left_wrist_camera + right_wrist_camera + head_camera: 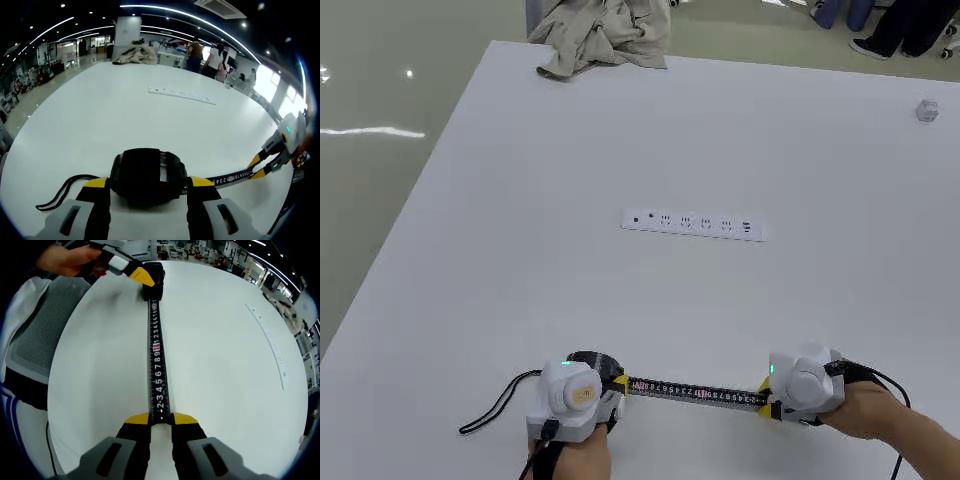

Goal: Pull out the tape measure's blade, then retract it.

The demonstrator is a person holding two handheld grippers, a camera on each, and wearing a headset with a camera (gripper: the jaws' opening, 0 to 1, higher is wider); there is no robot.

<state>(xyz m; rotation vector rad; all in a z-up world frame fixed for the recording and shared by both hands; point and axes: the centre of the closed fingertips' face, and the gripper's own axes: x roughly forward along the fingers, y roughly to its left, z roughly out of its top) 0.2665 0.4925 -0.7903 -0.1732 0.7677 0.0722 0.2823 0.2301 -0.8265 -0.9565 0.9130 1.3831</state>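
A white desk carries the work. The left tool clamps the black tape measure case between its jaws. The blade runs from the case to the right tool, which is pinched narrow on its end. The case looks rigid and light. The blade looks thin and springy, so grip its tip firmly.

Open-plan office-like hall: long ceiling light strips, distant rows of desks, glossy floor, big white worktable
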